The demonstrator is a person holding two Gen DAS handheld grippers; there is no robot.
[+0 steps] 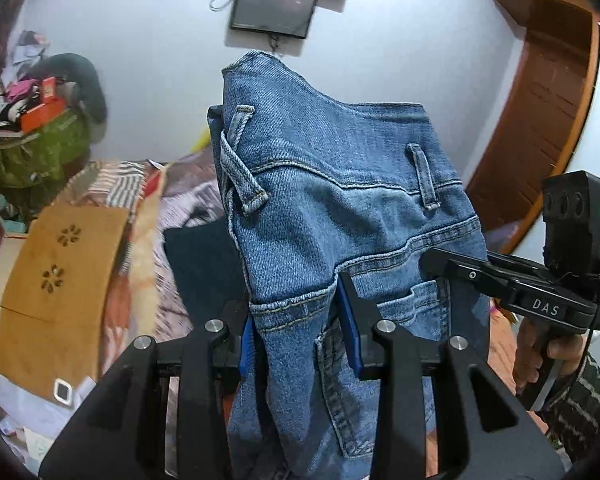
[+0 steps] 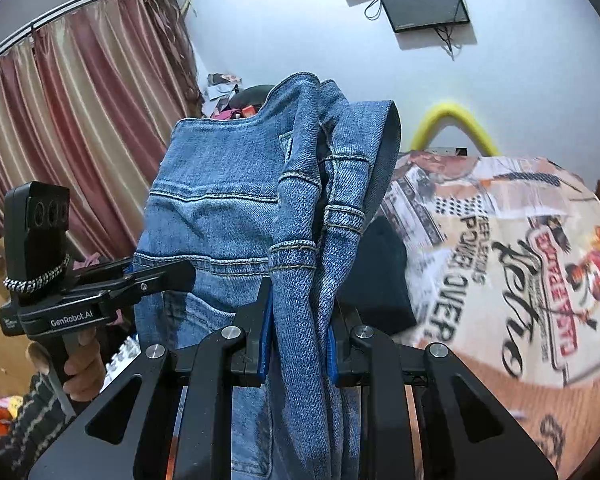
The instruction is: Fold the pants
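Note:
A pair of blue denim pants (image 1: 332,184) hangs in the air, held up by both grippers near the waistband and back pocket. My left gripper (image 1: 300,320) is shut on the denim by the pocket seam. The right gripper (image 1: 452,268) comes in from the right and grips the pants edge. In the right wrist view my right gripper (image 2: 300,320) is shut on a bunched fold of the pants (image 2: 236,200), and the left gripper (image 2: 172,276) clamps them from the left. The legs hang down out of sight.
A bed with a printed cover (image 2: 500,248) lies below. A dark folded cloth (image 1: 200,264) and a brown cushion (image 1: 60,280) rest on it. A green bag of clutter (image 1: 40,148) stands at the left. Curtains (image 2: 80,120) and a wooden door frame (image 1: 540,100) flank the room.

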